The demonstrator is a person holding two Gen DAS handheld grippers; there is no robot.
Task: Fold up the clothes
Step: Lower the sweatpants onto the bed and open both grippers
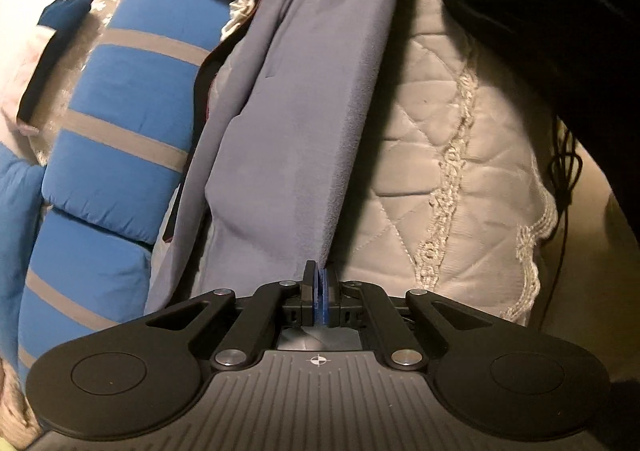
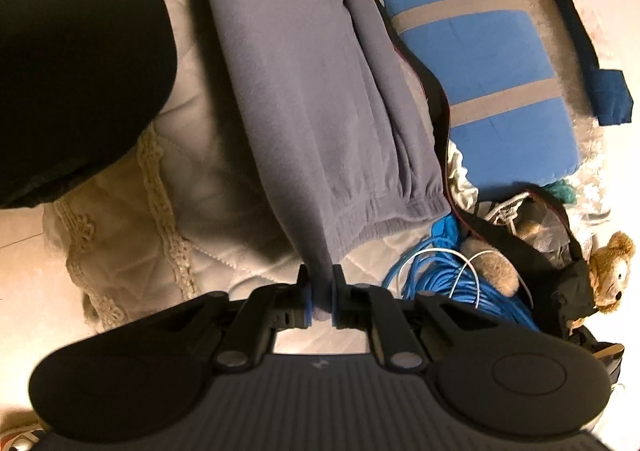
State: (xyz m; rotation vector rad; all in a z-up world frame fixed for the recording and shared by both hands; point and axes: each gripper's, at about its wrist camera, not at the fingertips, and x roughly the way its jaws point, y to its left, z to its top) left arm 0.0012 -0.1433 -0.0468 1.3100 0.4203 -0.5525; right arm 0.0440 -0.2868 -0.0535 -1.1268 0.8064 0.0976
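Note:
Grey sweatpants (image 1: 304,99) lie stretched lengthwise on a cream quilted bedspread (image 1: 440,155). My left gripper (image 1: 319,275) is shut on one end of the fabric, which runs up and away from the jaws. In the right wrist view the same grey sweatpants (image 2: 304,99) show their elastic cuffs (image 2: 384,215). One cuffed leg end hangs down between the pads of my right gripper (image 2: 320,283), which is shut on it. The garment looks folded along its length, one leg over the other.
A blue padded quilt with grey stripes (image 1: 120,139) lies beside the pants. A coil of blue cable (image 2: 448,275), a teddy bear (image 2: 608,271) and dark bags sit near the cuffs. A person's dark-clothed limb (image 2: 68,63) rests on the bedspread (image 2: 192,171).

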